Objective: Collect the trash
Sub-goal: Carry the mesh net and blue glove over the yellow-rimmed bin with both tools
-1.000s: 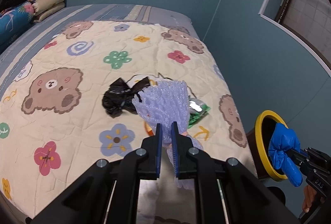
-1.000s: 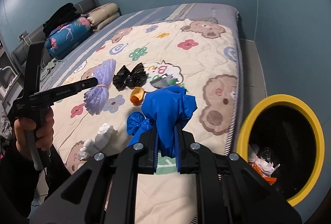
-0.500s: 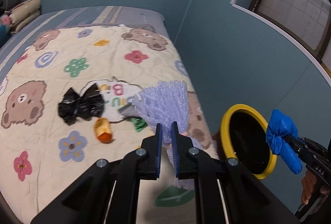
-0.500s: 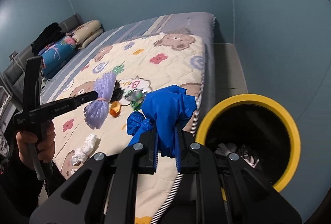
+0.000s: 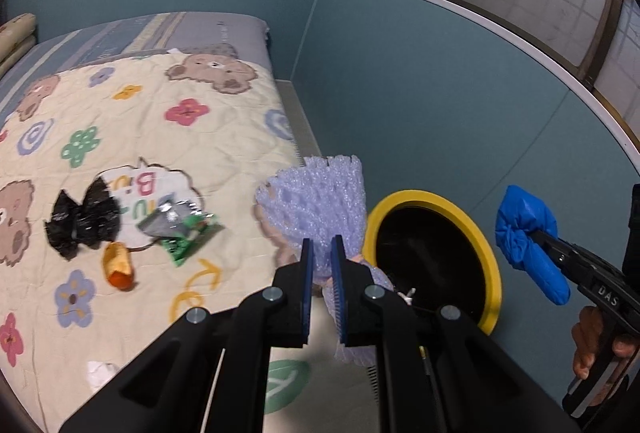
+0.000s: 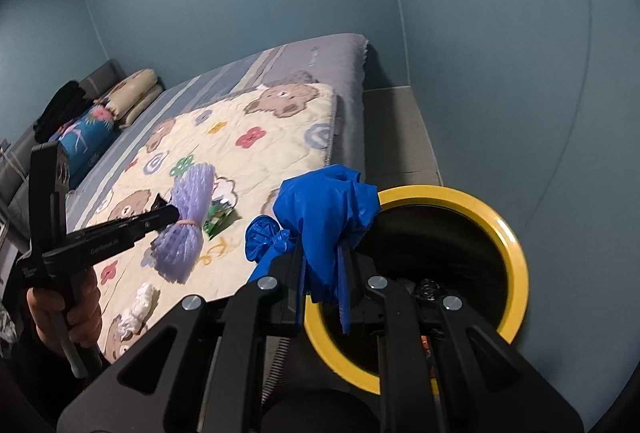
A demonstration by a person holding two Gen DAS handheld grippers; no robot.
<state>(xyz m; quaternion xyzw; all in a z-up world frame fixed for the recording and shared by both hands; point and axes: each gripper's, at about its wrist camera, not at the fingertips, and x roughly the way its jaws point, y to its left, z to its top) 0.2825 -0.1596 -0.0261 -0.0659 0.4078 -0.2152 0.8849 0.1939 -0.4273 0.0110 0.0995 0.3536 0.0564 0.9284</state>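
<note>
The left gripper [image 5: 321, 251], at lower centre of the left wrist view, has its jaws pinched narrow on a lilac foam-net bundle [image 5: 316, 201] that fans out above them, just left of the yellow-rimmed round black bin [image 5: 486, 245] at centre right. The right gripper [image 6: 322, 261], low in the middle of its own view, has its jaws clamped on a crumpled blue plastic bag [image 6: 326, 209] above the bin's near left rim. On the cream quilt with bears and flowers [image 5: 160, 137], left of centre in the left view, lie a crumpled black plastic bag [image 5: 82, 219], an orange wrapper [image 5: 118, 265] and a green-and-silver snack packet [image 5: 180, 229], with white crumpled paper [image 5: 100, 373] at lower left.
</note>
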